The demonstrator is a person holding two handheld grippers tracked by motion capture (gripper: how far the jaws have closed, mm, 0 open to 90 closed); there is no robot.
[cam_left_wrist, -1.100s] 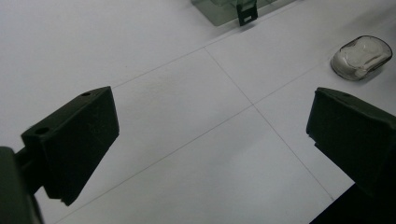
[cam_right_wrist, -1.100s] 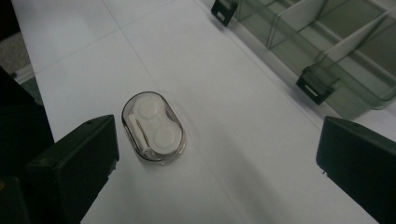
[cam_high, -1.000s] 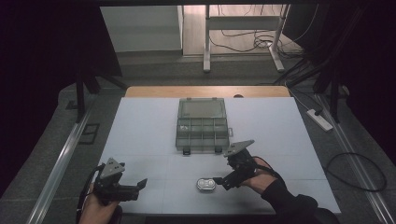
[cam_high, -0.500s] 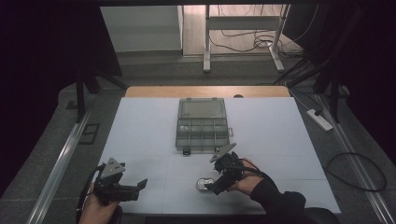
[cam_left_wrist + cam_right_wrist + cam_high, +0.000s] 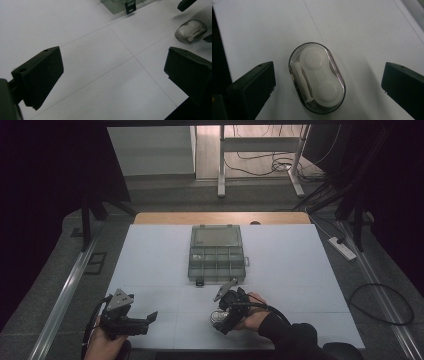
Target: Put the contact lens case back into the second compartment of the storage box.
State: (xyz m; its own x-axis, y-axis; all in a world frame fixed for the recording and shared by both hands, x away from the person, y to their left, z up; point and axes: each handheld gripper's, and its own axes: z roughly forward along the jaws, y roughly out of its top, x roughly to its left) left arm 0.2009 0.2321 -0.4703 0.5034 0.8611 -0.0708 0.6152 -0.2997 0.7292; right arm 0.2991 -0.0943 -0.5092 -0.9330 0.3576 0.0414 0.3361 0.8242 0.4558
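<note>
A small clear oval case [image 5: 317, 77] with a white two-cup insert lies flat on the white table top [image 5: 150, 255] near the front edge. My right gripper [image 5: 328, 83] is open just above it, one jaw on each side and neither touching. In the high view the right gripper [image 5: 223, 320] points down at the case [image 5: 217, 316]. My left gripper [image 5: 151, 317] sits at the front left, open and holding nothing. In the left gripper view, the left gripper [image 5: 112, 72] frames bare table, with the case [image 5: 191, 31] off to the upper right.
A grey compartment box [image 5: 216, 254] with a clear raised lid stands at the table's middle, behind the case; its latch [image 5: 130, 7] appears in the left gripper view. A power strip [image 5: 342, 247] lies on the floor to the right. The table's front edge is close to both hands.
My right gripper has swung left and down from beside the case until it straddles it from above. The left gripper and the case have stayed put.
</note>
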